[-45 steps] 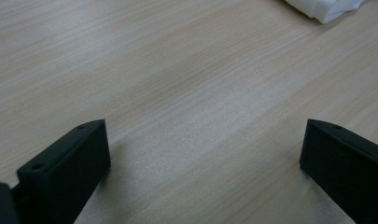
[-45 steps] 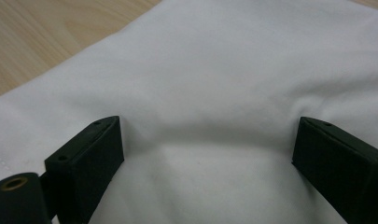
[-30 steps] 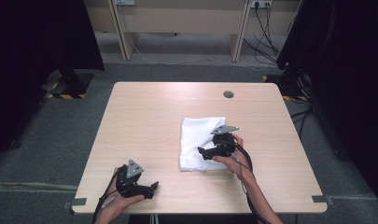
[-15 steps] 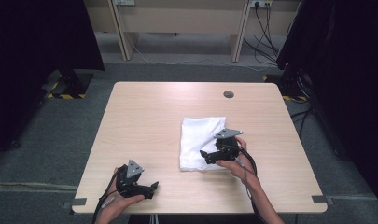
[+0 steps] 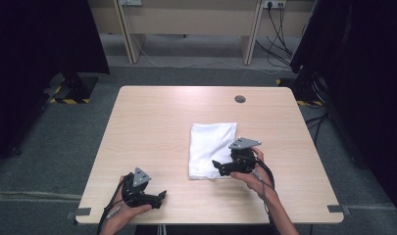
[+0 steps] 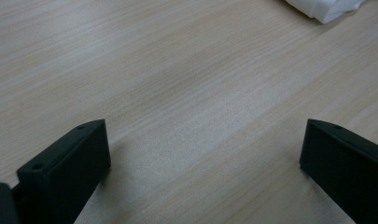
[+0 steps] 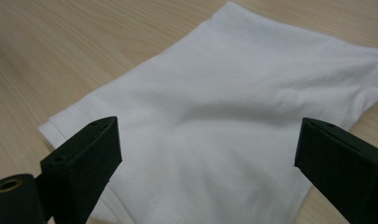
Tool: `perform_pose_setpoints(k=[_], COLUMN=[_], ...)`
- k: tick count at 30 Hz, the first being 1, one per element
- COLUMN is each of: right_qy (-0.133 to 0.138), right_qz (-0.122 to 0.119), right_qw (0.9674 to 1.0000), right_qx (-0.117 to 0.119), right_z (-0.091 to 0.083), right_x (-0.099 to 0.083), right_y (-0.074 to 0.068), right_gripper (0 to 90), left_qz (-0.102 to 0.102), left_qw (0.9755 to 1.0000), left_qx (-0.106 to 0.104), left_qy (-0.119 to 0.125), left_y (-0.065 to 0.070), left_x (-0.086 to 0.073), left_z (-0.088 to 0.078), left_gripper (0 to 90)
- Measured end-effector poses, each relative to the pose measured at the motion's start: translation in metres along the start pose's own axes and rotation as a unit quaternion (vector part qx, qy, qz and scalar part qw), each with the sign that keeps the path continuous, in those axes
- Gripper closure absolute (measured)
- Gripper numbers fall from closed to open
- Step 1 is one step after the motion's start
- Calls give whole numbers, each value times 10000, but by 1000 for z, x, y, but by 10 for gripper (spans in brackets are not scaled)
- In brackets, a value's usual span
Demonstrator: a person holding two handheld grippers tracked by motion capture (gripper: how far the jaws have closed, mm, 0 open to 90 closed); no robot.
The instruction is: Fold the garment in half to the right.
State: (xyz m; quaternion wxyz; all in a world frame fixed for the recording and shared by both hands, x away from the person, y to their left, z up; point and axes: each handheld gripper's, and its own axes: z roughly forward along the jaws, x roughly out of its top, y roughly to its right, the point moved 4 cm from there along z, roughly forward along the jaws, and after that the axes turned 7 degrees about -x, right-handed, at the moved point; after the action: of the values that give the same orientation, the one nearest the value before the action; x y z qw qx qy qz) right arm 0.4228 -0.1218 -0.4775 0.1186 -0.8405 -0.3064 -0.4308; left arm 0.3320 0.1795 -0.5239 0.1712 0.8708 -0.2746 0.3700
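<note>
Black jaws of the right gripper [image 7: 207, 154] stand wide apart over the folded white cloth [image 7: 252, 107], probably to take it. Left gripper [image 6: 200, 158], also apart, rests low near the table [image 5: 152, 127] edge, waiting.

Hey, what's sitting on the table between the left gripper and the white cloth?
Nothing: in the high view only bare table separates the left gripper from the folded white cloth.
</note>
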Motion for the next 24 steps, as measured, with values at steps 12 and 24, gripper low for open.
perform_pose_setpoints(k=[12,24], right_qy=[75,146], right_qz=[-14,39], right_qw=[10000,9999], right_qx=[36,55], right_z=[-10,-23], right_x=[-5,-11], right_y=[-3,-1], right_gripper=[73,73], left_qz=[1,0], left_qw=[10000,10000], left_qx=[-1,1], left_qy=[-1,-1], left_y=[0,0], left_x=[0,0], left_z=[0,0], left_gripper=[7,7])
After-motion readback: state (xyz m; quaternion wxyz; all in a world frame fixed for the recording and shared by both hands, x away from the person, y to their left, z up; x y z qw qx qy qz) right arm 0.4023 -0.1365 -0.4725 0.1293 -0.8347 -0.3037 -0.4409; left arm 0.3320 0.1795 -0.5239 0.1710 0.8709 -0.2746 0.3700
